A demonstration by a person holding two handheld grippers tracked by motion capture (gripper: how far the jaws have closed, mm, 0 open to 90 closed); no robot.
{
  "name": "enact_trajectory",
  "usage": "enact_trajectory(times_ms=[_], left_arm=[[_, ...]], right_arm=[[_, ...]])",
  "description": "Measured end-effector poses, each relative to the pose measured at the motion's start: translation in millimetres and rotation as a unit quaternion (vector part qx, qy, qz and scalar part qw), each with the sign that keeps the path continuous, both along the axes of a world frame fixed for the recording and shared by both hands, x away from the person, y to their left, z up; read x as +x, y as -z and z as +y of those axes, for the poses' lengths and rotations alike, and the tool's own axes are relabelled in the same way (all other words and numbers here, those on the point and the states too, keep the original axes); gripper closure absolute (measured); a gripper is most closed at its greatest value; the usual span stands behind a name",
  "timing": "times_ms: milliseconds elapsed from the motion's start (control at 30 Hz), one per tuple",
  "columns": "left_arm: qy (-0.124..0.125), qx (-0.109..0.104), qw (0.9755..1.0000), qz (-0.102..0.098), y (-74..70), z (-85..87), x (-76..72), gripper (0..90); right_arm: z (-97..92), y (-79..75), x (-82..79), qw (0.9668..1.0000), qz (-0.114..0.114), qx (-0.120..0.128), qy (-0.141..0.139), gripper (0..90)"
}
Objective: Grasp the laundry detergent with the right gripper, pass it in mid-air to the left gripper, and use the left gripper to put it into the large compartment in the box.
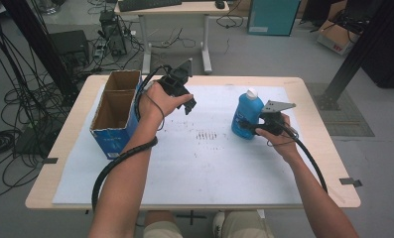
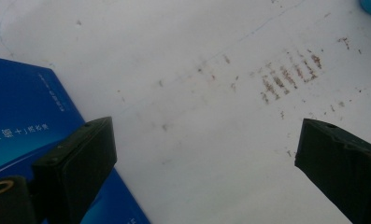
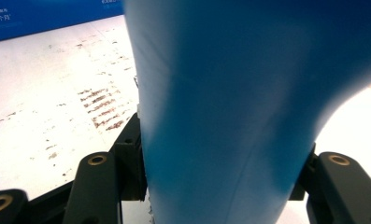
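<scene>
A blue bottle [image 1: 245, 115] with a white cap stands upright on the white sheet [image 1: 209, 163] at the right of the table. My right gripper [image 1: 247, 125] is shut on its lower body; in the right gripper view the blue bottle [image 3: 248, 107] sits pinched between the two black jaws. My left gripper [image 1: 189, 105] hovers above the sheet beside an open blue cardboard box [image 1: 116, 113]. Its jaws stand wide apart with nothing between them in the left gripper view, and my left gripper [image 2: 206, 154] looks down on the stained sheet [image 2: 188, 93] with the blue box's side [image 2: 19, 116] at the left.
Brown smudge marks [image 1: 207, 135] lie in the middle of the sheet. The wooden table's edge [image 1: 313, 99] borders the sheet all around. Beyond the table are another desk [image 1: 174, 10], cables on the floor [image 1: 16, 99] and a black frame post [image 1: 363, 44].
</scene>
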State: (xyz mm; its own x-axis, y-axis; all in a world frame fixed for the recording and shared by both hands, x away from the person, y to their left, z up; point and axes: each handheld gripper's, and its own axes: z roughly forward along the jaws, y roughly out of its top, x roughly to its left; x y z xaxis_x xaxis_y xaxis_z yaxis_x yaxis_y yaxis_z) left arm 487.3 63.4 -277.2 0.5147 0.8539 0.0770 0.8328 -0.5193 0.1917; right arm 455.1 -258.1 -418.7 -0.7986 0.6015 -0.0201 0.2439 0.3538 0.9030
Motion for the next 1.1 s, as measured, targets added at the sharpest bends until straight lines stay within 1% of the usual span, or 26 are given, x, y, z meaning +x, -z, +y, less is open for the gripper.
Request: enact_trajectory(times_ms=[100,200,233,267,300,367,467,567,667,767,800,900,1000,1033,1100], left_arm=[[0.001,-0.002,1.0000,0.002,-0.7,-1.7,0.1,5.7],[0.003,-0.002,1.0000,-0.001,-1.3,-3.0,0.3,5.7],[0.003,-0.002,1.0000,0.000,-1.5,-3.2,0.3,5.7],[0.004,-0.002,1.0000,-0.002,-1.7,-3.2,0.5,5.7],[0.004,-0.002,1.0000,-0.001,-1.9,-3.1,0.7,5.7],[0.003,-0.003,1.0000,-0.003,-2.1,-3.0,0.9,5.7],[0.004,-0.002,1.0000,0.000,-2.1,-3.0,1.2,5.7],[0.004,-0.003,1.0000,-0.003,-1.8,-3.2,1.4,5.7],[0.005,-0.006,1.0000,-0.002,-2.1,-3.7,1.4,5.7],[0.006,-0.005,1.0000,-0.002,-2.4,-4.5,1.7,5.7],[0.006,-0.005,1.0000,-0.003,-2.5,-4.6,1.7,5.7],[0.008,-0.003,1.0000,-0.002,-2.6,-5.2,1.9,5.7],[0.008,-0.004,1.0000,-0.003,-2.7,-4.9,1.9,5.7],[0.008,-0.003,1.0000,-0.002,-2.7,-4.8,1.8,5.7],[0.007,-0.003,1.0000,-0.002,-2.6,-4.4,1.6,5.7]], right_arm=[[0.0,-0.1,0.7,1.0000,-0.003,0.000,-0.001,42.4],[0.2,-0.3,-0.2,1.0000,0.005,0.001,0.001,42.6],[-0.1,-0.2,0.5,1.0000,0.001,0.000,-0.001,42.6],[-0.1,-0.3,0.0,1.0000,0.005,0.000,0.000,42.6],[-0.2,-0.2,0.3,1.0000,0.001,0.000,0.000,42.7],[-0.1,-0.3,0.4,1.0000,0.002,0.000,-0.001,42.7],[0.3,-0.4,0.1,1.0000,0.006,0.002,0.001,42.8],[0.4,-0.6,0.3,1.0000,0.003,0.001,0.001,42.8],[0.6,-0.6,0.0,1.0000,0.006,0.001,0.003,42.9],[0.5,-0.8,-0.1,1.0000,0.007,0.000,0.002,42.9],[0.4,-0.7,0.3,1.0000,0.004,0.000,0.001,42.9],[0.5,-0.7,-0.1,1.0000,0.008,0.001,0.003,42.9],[0.4,-0.6,0.4,1.0000,0.003,0.000,0.001,42.9],[0.5,-0.7,-0.2,1.0000,0.007,0.000,0.003,42.9],[0.3,-0.6,-0.1,1.0000,0.007,0.001,0.002,42.9]])
